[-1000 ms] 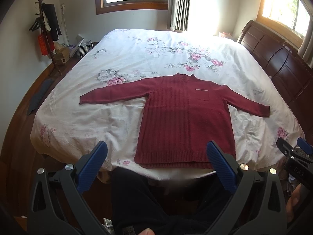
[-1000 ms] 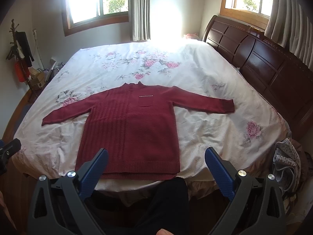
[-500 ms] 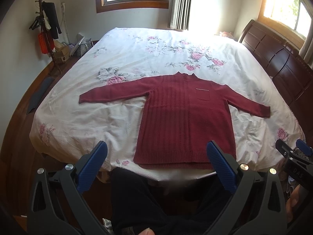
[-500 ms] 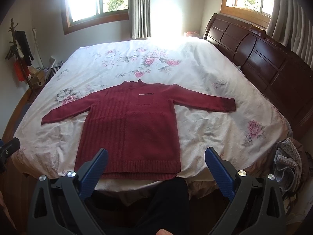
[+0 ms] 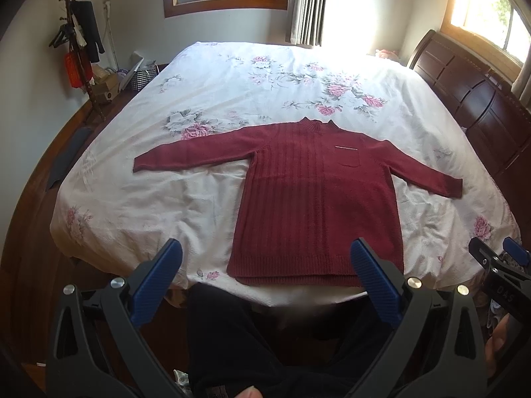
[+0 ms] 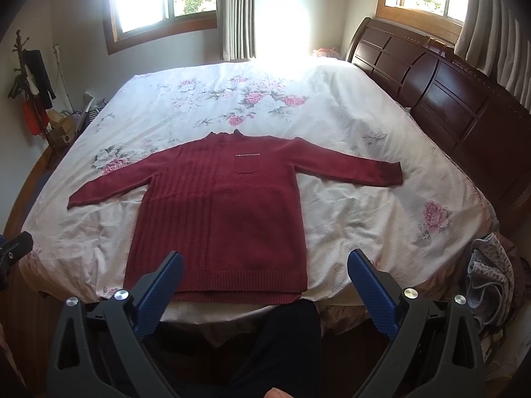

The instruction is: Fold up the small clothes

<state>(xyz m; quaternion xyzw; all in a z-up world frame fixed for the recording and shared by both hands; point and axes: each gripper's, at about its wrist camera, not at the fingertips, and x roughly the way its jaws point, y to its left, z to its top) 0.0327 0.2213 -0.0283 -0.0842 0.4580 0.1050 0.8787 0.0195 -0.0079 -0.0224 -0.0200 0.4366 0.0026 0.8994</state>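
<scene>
Your left gripper (image 5: 265,268) sits at the bottom of its frame with the blue pads spread wide and nothing between them; your right gripper (image 6: 265,272) is the same, wide apart and empty. Both are held back from the bed (image 5: 132,199), off its near edge, with your dark trouser legs (image 5: 232,341) in the lower middle of each view.

The sweater (image 5: 318,205) lies flat and face up in the centre of the frame, hem toward you at the near edge of the mattress, collar away, both sleeves stretched out to the sides. A small chest pocket (image 6: 246,167) sits just below the collar.

Under it is a white bedspread (image 6: 348,205) printed with pink roses, rumpled around the sweater and smoother farther back. A dark wooden headboard (image 6: 448,99) runs down the right side. Two wood-framed windows (image 6: 162,0) fill the top of the frame, with grey curtains (image 6: 237,13) and hard sunlight washing out the far bed edge. A coat stand (image 5: 79,49) hung with dark clothes stands at upper left, boxes at its foot. At lower right of the right view lies a crumpled grey cloth (image 6: 488,282), perhaps more clothing.
</scene>
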